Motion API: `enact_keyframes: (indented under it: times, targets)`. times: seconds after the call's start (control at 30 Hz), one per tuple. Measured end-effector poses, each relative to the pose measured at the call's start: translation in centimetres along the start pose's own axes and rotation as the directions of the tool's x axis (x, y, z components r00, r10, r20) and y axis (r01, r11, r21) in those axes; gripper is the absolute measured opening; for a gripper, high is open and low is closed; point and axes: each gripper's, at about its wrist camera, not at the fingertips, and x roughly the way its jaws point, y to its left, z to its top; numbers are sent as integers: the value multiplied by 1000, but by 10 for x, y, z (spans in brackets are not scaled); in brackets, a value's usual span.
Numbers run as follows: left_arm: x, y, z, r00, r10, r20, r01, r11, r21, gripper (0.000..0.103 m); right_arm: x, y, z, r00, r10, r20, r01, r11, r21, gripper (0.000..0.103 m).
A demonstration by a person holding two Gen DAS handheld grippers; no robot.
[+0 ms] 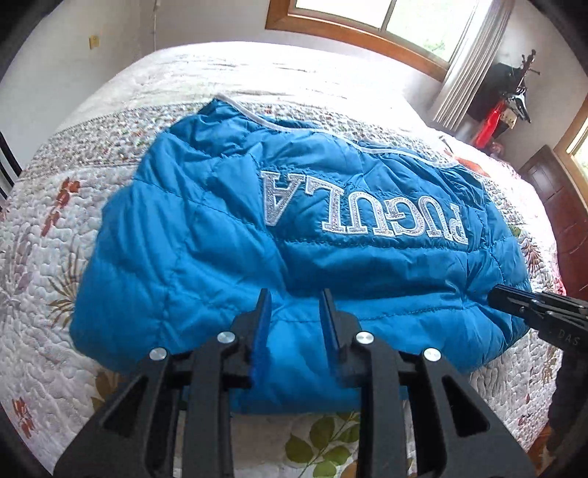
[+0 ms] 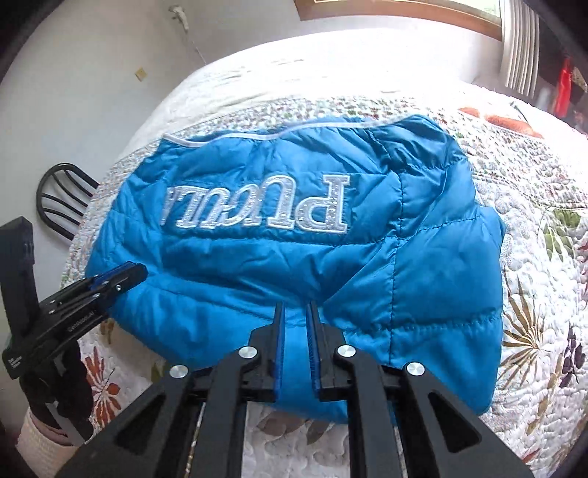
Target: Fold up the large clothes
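A blue quilted puffer jacket (image 1: pixel 294 228) lies folded in a wide bundle on a bed, its back panel facing up. White jewelled letters (image 1: pixel 364 211) run across that panel and read upside down from the near side. A pale piped hem (image 1: pixel 301 127) edges the far side of the jacket, and the near side is a rounded, puffy fold.

The left gripper (image 1: pixel 296 305) hangs over the near fold, towards the jacket's left part. Its blue-padded jaws stand a little apart with jacket fabric showing in the gap; whether the pads press on it cannot be told. The right gripper (image 2: pixel 296 318) is over the near fold further right, jaws nearly together with a narrow strip of blue fabric between them; a firm pinch cannot be confirmed either. Each gripper shows at the edge of the other's view.

Under the jacket is a white quilted bedspread (image 1: pixel 47 235) printed with leaves and flowers. Beyond the bed's far side is a wood-framed window (image 1: pixel 371 25) with a pale curtain (image 1: pixel 466 70) at its right. A dark chair back (image 2: pixel 64 200) stands past the bed's left edge.
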Motion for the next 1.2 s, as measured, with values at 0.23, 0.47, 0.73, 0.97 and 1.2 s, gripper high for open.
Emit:
enact_keyframes:
  times: [0.23,0.47,0.73,0.97,1.2]
  targets:
    - [19,11,-25,999,7,-42,-7,1000,3,26,38,4,-21,995,-17,-97,16,1000,-11,9]
    - [34,13,-29,999,11,-50,-10,1000,11,26,58,3,-23,992,-58,-113,54,998,-38,8]
    - [-19,17,-5,1000,2,-10,-2,1000,23,42,-2,-3,-4,1000,2,-9,-2,1000,-29,42]
    - [-49,70,43,993,86,77,-85,996,-21,84,-63,-92,24,990,-28,138,2,983,182,68]
    - [10,135,64,994,-72,-78,55,979,-195,84,-9,-166,29,984,155,82,-175,916,362,73]
